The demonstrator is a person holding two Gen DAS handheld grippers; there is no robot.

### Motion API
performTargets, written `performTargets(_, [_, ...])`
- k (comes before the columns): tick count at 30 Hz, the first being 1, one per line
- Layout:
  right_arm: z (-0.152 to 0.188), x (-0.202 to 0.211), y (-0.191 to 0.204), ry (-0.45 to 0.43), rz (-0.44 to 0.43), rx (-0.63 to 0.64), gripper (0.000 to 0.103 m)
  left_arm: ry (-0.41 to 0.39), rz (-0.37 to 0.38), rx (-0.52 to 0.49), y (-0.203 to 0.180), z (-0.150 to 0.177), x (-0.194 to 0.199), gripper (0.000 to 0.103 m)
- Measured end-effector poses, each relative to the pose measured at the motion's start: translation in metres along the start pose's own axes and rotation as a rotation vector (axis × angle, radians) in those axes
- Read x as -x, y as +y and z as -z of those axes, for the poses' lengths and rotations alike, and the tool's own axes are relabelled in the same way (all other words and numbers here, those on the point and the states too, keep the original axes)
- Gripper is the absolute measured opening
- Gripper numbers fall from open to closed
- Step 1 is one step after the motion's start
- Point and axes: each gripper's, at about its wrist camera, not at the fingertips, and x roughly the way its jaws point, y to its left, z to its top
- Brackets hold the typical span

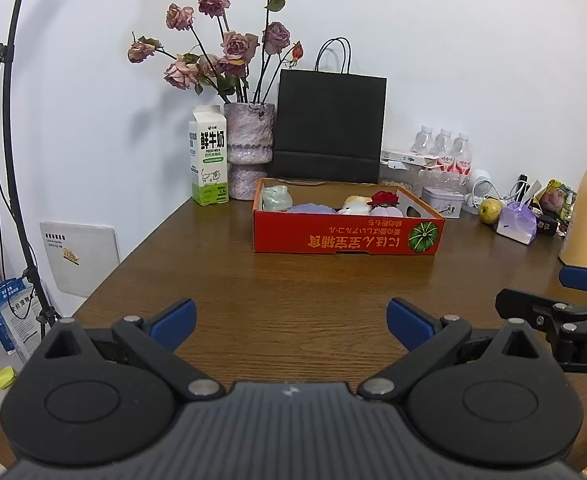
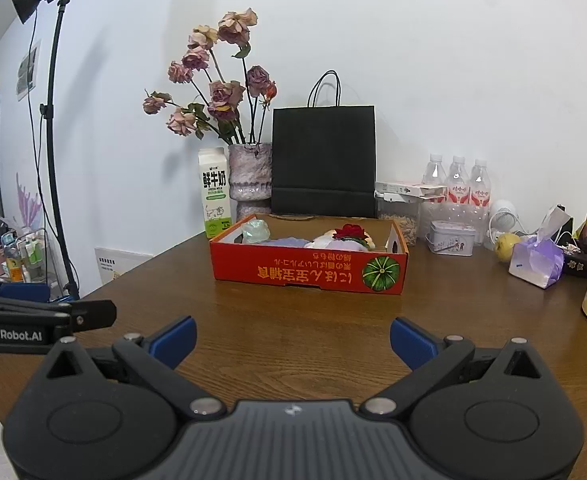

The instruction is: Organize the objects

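My left gripper (image 1: pixel 291 324) hovers low over the near edge of a brown wooden table (image 1: pixel 293 280), its blue-padded fingers spread wide and holding nothing. My right gripper (image 2: pixel 293 340) sits just beside it at the same height, also spread and empty. I judge both are held back and level so I can survey the scene before reaching.

Well ahead, near the table's middle, lies a shallow red cardboard box (image 1: pixel 347 236) with a green pumpkin printed on its front. It already holds several small soft items, among them a pale green one (image 1: pixel 276 196) at the left end and a red flower (image 1: pixel 383 199) toward the right.

Behind the box, against the white wall, stand a milk carton (image 1: pixel 208 156), a vase of dried roses (image 1: pixel 249 144) and a black paper bag (image 1: pixel 329 128). To the right sit loose things probably awaiting sorting: a green apple (image 1: pixel 489 211) and a purple tissue pack (image 1: pixel 516 224).
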Motion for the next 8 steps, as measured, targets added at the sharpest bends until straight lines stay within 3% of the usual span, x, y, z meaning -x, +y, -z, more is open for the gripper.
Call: performTargets(8, [0.0038,-0.0020,-0.0020,0.006,0.003,-0.002,0.103,0.005,-0.010,-0.012,-0.0019,0.0009,-0.0005,0.103])
